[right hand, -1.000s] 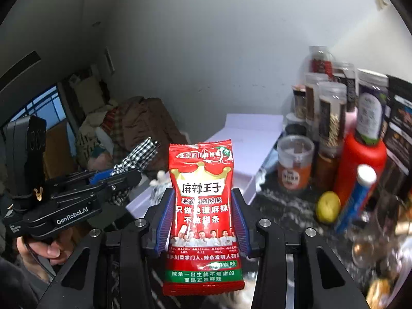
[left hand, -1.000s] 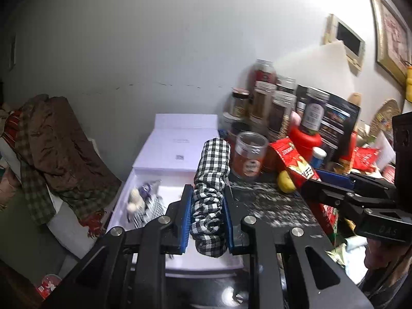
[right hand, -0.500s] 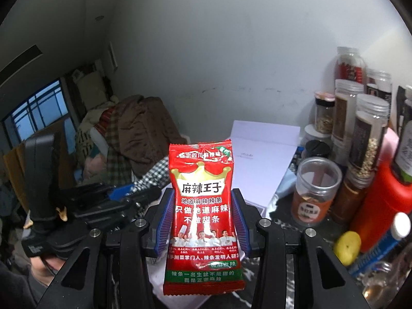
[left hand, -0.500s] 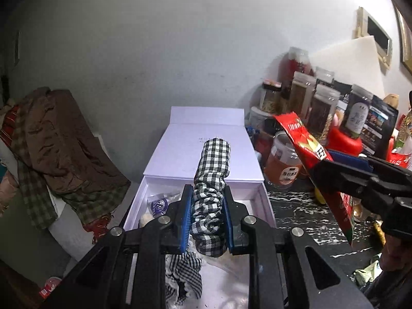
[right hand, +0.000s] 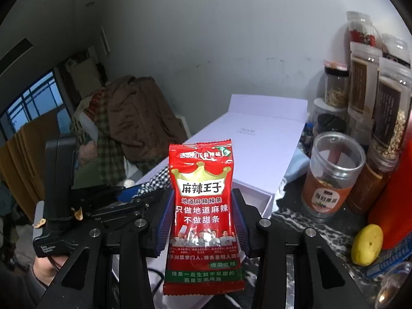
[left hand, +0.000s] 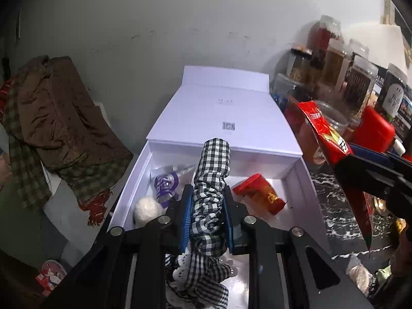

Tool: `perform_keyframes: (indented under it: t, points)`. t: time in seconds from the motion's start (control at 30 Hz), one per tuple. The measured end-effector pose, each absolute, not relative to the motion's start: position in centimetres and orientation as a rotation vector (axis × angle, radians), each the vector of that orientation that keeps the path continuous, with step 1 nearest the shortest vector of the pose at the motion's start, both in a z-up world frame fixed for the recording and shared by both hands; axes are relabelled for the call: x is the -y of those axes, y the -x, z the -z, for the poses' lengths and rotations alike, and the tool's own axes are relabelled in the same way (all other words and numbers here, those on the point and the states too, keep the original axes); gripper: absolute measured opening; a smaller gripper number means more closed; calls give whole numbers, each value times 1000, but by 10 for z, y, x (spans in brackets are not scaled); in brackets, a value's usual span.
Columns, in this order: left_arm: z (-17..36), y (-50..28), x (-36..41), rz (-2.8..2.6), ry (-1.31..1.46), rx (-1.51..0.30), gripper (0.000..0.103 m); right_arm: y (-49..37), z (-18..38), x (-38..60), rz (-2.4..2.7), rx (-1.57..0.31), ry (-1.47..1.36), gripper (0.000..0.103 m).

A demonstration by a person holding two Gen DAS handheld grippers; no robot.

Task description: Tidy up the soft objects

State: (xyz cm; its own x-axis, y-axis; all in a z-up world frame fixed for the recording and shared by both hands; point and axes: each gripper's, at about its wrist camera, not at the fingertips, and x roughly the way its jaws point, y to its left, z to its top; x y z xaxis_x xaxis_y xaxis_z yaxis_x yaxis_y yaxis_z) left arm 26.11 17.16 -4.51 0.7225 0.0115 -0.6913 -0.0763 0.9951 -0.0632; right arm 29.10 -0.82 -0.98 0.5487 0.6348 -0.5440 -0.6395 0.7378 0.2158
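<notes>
My left gripper [left hand: 207, 216] is shut on a black-and-white checked scrunchie [left hand: 211, 180] and hangs over the open white box [left hand: 134, 180]. Inside the box lie a purple wrapper [left hand: 164, 184], a white fluffy ball [left hand: 145, 209], a red packet [left hand: 260, 195] and another checked cloth piece [left hand: 206, 280]. My right gripper [right hand: 202, 221] is shut on a red snack bag [right hand: 202, 206] with a gold crown, held upright beside the box's right side. That bag [left hand: 327, 139] and the right gripper also show at the right edge of the left wrist view.
The box's lid [left hand: 224, 113] lies flat toward the grey wall. Jars and bottles [right hand: 332, 177] crowd the dark marbled counter [left hand: 342, 224] on the right, with a lemon [right hand: 367, 244] near them. A pile of brown and plaid clothes [left hand: 51, 118] lies to the left.
Both grippers have moved forward and down toward the open box. The left one with the scrunchie now hangs over the box's inside; the snack bag has come closer to the box's right side.
</notes>
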Motion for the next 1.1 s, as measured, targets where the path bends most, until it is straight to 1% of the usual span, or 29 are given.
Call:
perform_keyframes:
  t: [0.23, 0.4, 0.53, 1.1]
  points:
    - [55, -262, -178, -93, 72, -781, 21, -293, 14, 0, -752, -645, 17, 43]
    - [69, -266, -189, -97, 116, -831, 21, -294, 26, -17, -752, -664, 59, 43]
    - [71, -267, -190, -95, 117, -835, 21, -299, 35, -28, -752, -683, 85, 43]
    - [73, -268, -189, -101, 112, -844, 21, -323, 74, -45, -720, -836, 95, 44]
